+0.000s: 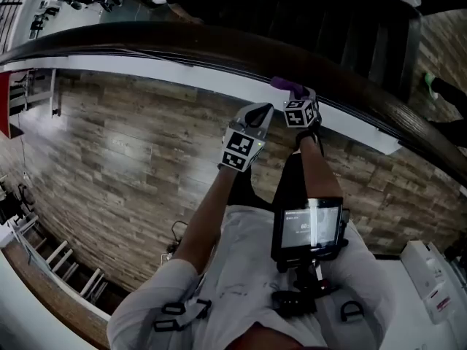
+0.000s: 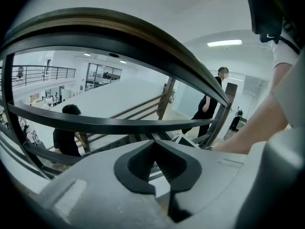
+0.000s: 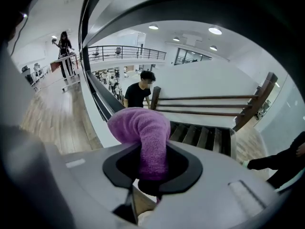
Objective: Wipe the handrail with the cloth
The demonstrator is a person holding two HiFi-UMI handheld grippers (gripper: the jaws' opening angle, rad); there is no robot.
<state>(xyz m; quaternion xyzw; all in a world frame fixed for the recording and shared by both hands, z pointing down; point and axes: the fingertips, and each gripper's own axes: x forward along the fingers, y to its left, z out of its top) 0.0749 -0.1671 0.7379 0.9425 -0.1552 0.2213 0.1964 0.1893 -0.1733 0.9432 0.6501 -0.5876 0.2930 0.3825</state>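
Observation:
The dark wooden handrail point(image 1: 182, 46) curves across the top of the head view, and in the left gripper view the handrail point(image 2: 143, 37) arches overhead. My right gripper point(image 1: 295, 93) is up at the rail's near side, shut on a purple cloth point(image 1: 286, 85). In the right gripper view the cloth point(image 3: 140, 125) bulges out past the pinched jaws of the right gripper point(image 3: 153, 149), just below the rail. My left gripper point(image 1: 263, 111) hangs beside it, a little lower and to the left, shut with nothing in it; the left gripper point(image 2: 153, 144) points through the railing bars.
Below the rail lie a wood floor point(image 1: 109, 144) and a staircase point(image 3: 200, 135). A person in black point(image 3: 138, 94) stands on the stairs, another person point(image 2: 209, 104) by the far post. A screen device point(image 1: 310, 228) hangs on my chest. A white box point(image 1: 430, 275) sits at the right.

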